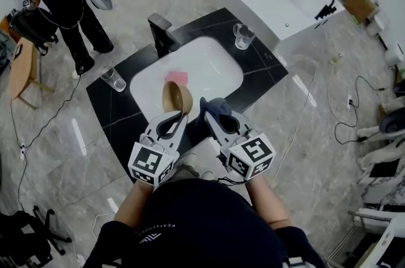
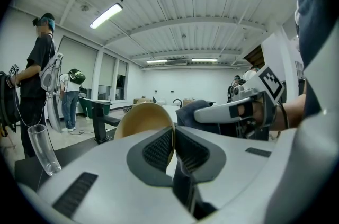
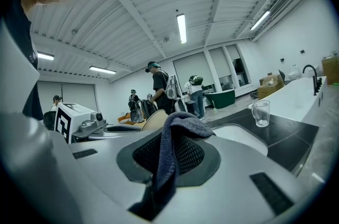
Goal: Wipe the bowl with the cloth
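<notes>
Head view: black counter (image 1: 120, 118) with white sink (image 1: 212, 64), grey tiled floor (image 1: 57, 146). Left gripper view: left gripper (image 2: 174, 134) pinched tight on tan bowl (image 2: 140, 117) rim, over sink. Right gripper view: right gripper (image 3: 170, 139) clamped on dark cloth (image 3: 183, 123), just beside bowl.

Head view: set high, aimed steeply down, taking in the black table (image 1: 114, 114), the sink (image 1: 209, 64), the left tool (image 1: 179, 118) and the right tool (image 1: 212, 116) from well above.

Left gripper view: seated low, pressed close behind its own jaws, facing nearly level across the table, with the right tool side-on at right.

Right gripper view: same closeness, same near-level aim, with the left tool at left.

Shared across all three: bowl (image 1: 176, 97), cloth (image 1: 216, 107), table.
</notes>
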`<action>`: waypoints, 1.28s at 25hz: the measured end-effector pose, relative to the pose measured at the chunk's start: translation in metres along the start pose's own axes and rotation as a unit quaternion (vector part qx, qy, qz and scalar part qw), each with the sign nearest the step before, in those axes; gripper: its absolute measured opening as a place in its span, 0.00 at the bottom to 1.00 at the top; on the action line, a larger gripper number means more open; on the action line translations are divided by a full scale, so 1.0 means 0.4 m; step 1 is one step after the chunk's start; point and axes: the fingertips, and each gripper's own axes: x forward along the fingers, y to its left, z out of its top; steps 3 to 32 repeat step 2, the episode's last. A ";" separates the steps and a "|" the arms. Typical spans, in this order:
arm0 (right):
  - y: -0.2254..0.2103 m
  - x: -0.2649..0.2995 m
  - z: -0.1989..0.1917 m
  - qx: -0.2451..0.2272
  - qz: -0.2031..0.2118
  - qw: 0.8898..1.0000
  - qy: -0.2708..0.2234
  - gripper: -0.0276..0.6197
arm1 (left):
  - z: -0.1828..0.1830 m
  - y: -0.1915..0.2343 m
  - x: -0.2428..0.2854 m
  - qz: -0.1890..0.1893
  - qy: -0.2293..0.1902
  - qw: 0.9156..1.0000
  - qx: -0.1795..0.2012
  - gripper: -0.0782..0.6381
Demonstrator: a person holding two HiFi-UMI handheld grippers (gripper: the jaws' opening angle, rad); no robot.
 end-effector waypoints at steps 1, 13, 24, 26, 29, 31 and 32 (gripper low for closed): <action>-0.002 0.000 -0.001 0.001 -0.001 1.000 0.000 0.14 | -0.003 0.001 0.000 -0.001 0.002 1.000 0.000 0.14; -0.003 0.000 -0.003 0.002 -0.002 1.000 0.000 0.14 | -0.006 0.001 0.000 -0.001 0.003 1.000 0.000 0.14; -0.003 0.000 -0.003 0.002 -0.002 1.000 0.000 0.14 | -0.006 0.001 0.000 -0.001 0.003 1.000 0.000 0.14; -0.003 0.000 -0.003 0.002 -0.002 1.000 0.000 0.14 | -0.006 0.001 0.000 -0.001 0.003 1.000 0.000 0.14; -0.003 0.000 -0.003 0.002 -0.002 1.000 0.000 0.14 | -0.006 0.001 0.000 -0.001 0.003 1.000 0.000 0.14; -0.003 0.000 -0.003 0.002 -0.002 1.000 0.000 0.14 | -0.006 0.001 0.000 -0.001 0.003 1.000 0.000 0.14; -0.003 0.000 -0.003 0.002 -0.002 1.000 0.000 0.14 | -0.006 0.001 0.000 -0.001 0.003 1.000 0.000 0.14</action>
